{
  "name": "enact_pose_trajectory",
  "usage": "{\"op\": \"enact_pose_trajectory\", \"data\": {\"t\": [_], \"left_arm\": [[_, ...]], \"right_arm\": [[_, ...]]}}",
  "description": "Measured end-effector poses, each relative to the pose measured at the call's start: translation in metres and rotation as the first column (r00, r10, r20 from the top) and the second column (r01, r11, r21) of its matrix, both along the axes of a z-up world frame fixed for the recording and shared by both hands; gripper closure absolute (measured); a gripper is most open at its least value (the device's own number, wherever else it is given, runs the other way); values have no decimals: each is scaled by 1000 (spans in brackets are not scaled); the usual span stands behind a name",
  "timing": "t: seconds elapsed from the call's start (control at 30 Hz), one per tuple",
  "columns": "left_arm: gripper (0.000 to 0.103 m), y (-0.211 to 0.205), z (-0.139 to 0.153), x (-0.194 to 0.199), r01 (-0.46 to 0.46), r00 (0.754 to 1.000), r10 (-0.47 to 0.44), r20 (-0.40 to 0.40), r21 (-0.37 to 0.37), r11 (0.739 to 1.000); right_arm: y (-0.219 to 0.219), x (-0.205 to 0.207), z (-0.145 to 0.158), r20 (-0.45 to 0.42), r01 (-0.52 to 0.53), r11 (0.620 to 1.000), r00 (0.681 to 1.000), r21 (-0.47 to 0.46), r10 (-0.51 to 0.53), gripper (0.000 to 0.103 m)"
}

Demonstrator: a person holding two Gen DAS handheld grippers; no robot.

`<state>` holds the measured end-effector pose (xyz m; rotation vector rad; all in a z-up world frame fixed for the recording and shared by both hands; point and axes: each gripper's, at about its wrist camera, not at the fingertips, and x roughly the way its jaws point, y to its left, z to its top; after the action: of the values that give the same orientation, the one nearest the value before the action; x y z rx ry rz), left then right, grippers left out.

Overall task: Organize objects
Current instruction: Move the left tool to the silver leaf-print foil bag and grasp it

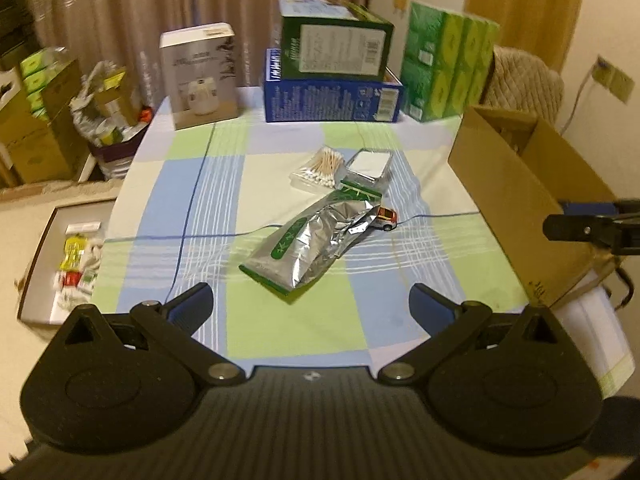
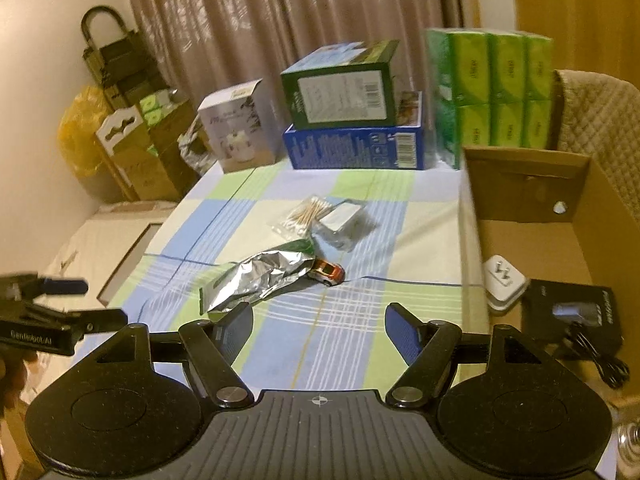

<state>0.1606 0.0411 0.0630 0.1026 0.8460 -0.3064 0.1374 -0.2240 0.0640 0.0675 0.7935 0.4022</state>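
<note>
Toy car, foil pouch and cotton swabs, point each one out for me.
toy car (image 2: pixel 329 273), right wrist view, on its orange roof.
foil pouch (image 1: pixel 310 242), left wrist view, on its crumpled silver middle.
cotton swabs (image 1: pixel 320 166), left wrist view, on the bundled sticks.

left tool (image 1: pixel 310 300): fingers spread wide, holding nothing
foil pouch (image 1: pixel 310 246): crumpled, flat on the counter (image 1: pixel 192 200)
toy car (image 1: pixel 387 218): touching the pouch's far end
cardboard box (image 1: pixel 516 208): open, at counter's right edge

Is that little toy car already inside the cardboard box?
No, the toy car sits on the checked tablecloth beside the silver foil pouch, outside the cardboard box.
</note>
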Motion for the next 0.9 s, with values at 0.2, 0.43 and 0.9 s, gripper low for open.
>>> {"op": "enact_pose_trajectory", "data": {"t": [0.2, 0.43, 0.9], "left_arm": [[1, -11, -25, 44, 90, 995, -88, -54, 41, 995], [1, -31, -61, 94, 189, 980, -178, -88, 129, 973], [1, -83, -122, 162, 377, 925, -350, -151, 236, 896]], "right_arm": [[14, 31, -29, -38, -27, 999, 999, -40, 26, 33], [25, 69, -60, -76, -53, 994, 996, -92, 46, 33], [36, 125, -108, -131, -66, 986, 990, -153, 46, 33]]}}
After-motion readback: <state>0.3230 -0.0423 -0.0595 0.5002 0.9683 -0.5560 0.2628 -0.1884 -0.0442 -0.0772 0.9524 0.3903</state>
